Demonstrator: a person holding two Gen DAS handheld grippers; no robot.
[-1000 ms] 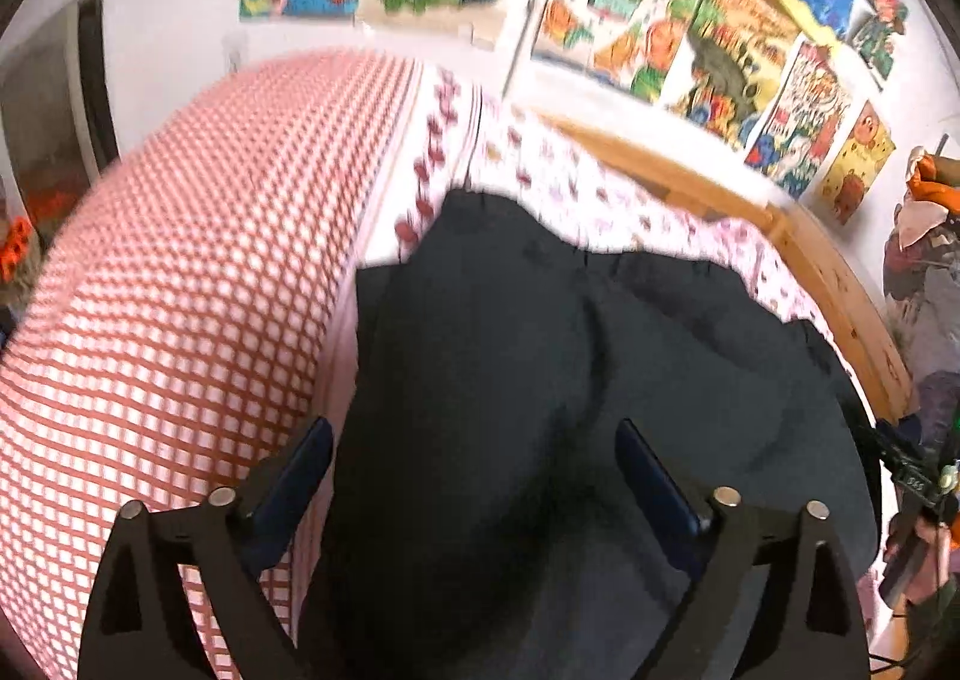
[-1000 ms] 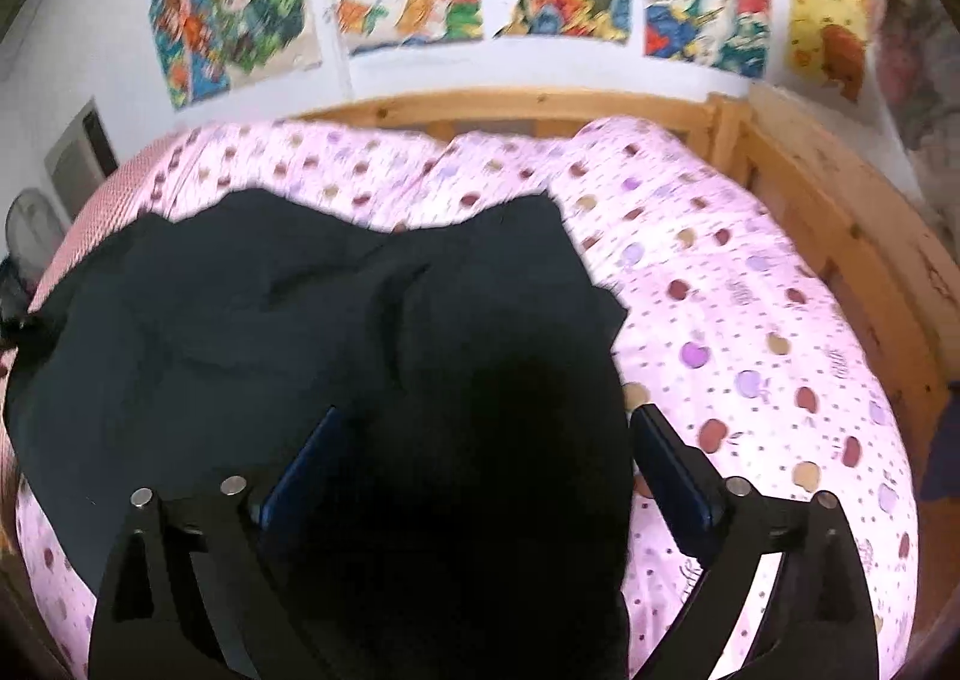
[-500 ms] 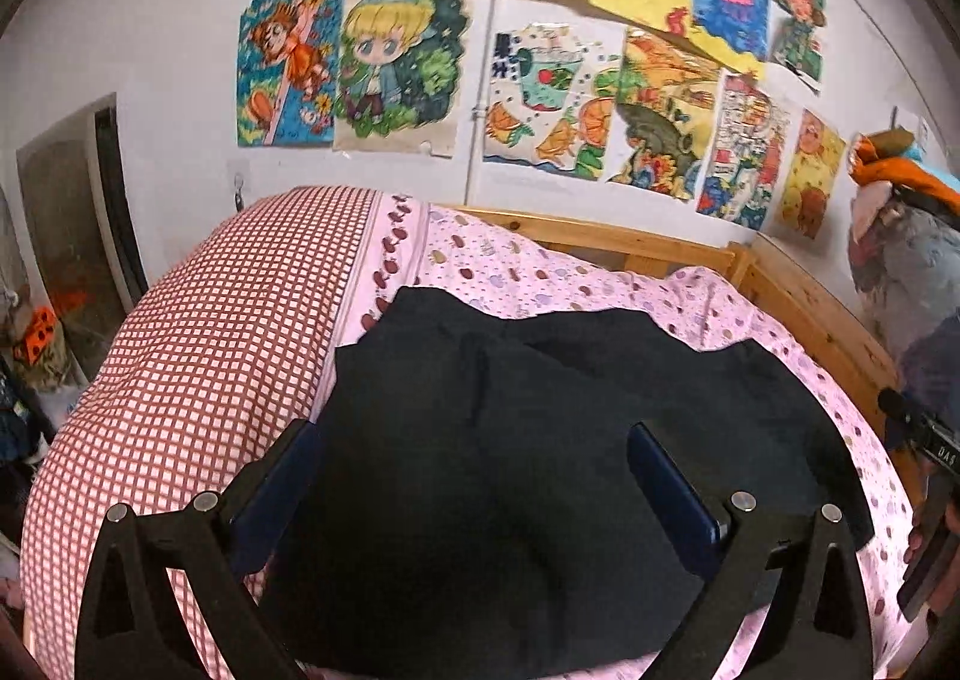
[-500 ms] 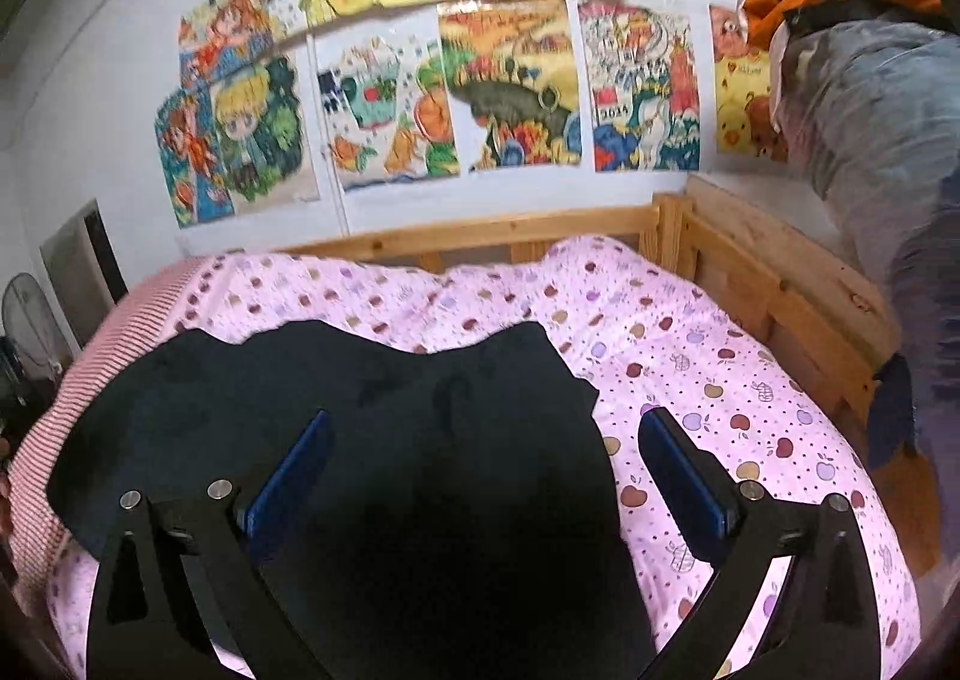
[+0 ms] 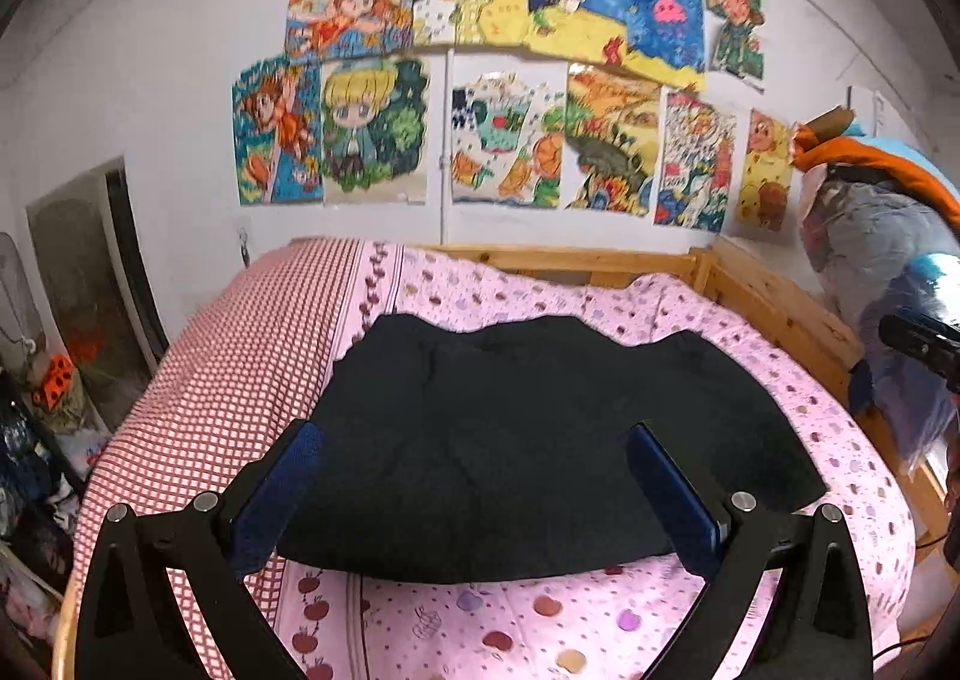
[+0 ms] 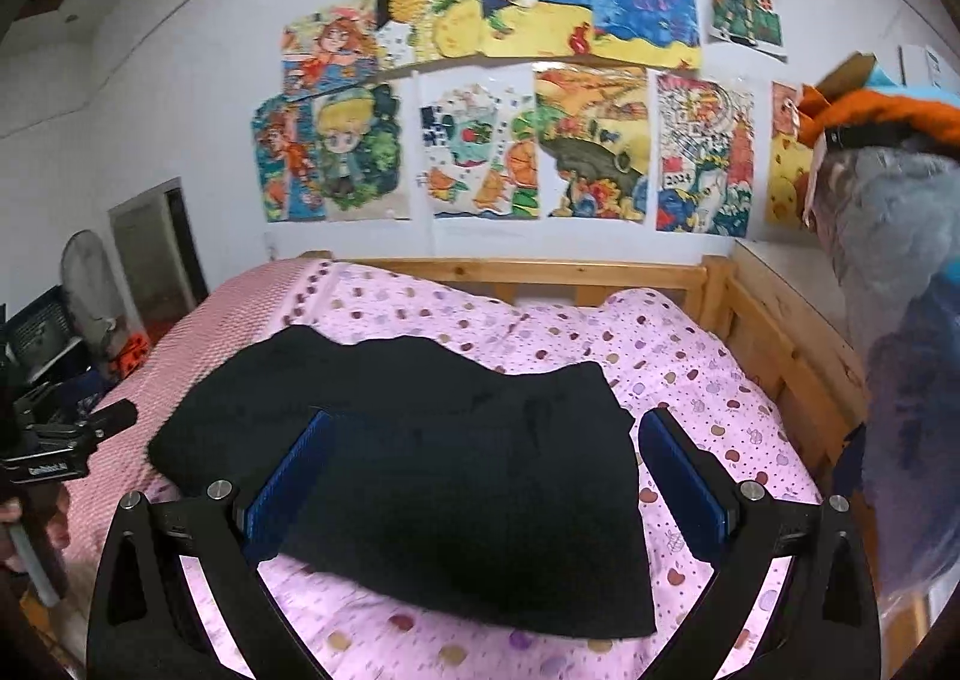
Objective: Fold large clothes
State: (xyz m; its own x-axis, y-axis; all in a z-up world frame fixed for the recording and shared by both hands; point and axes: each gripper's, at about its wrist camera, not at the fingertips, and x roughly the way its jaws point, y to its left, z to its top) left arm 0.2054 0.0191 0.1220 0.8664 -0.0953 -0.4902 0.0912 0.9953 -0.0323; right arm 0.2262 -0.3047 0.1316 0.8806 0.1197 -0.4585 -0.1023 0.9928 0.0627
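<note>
Black garment (image 5: 540, 440) lies flat on the pink spotted bed cover (image 5: 600, 620), ahead of and below both sets of fingers, not touched by either.

Left gripper (image 5: 480, 491): fingers spread wide, nothing between them. The garment's near edge runs across the gap between the fingertips, lower down on the bed. The red-checked cover (image 5: 240, 380) lies beyond the left finger.

Right gripper (image 6: 489, 476): fingers also wide, empty. The garment (image 6: 450, 470) fills the gap between them and extends past the left finger; its right edge stops just short of the right finger. Bare pink cover (image 6: 720, 410) lies beyond that.

Progress, as a judgement: the garment looks like a compact, roughly rectangular slab with a straight near edge and a slightly wavy far edge, which suggests at least one fold is in. No sleeves or legs show. Whether layers are stacked I cannot tell; the fabric is too dark.

Remaining, probably: one more fold to halve it, or a smoothing of the far edge.
</note>
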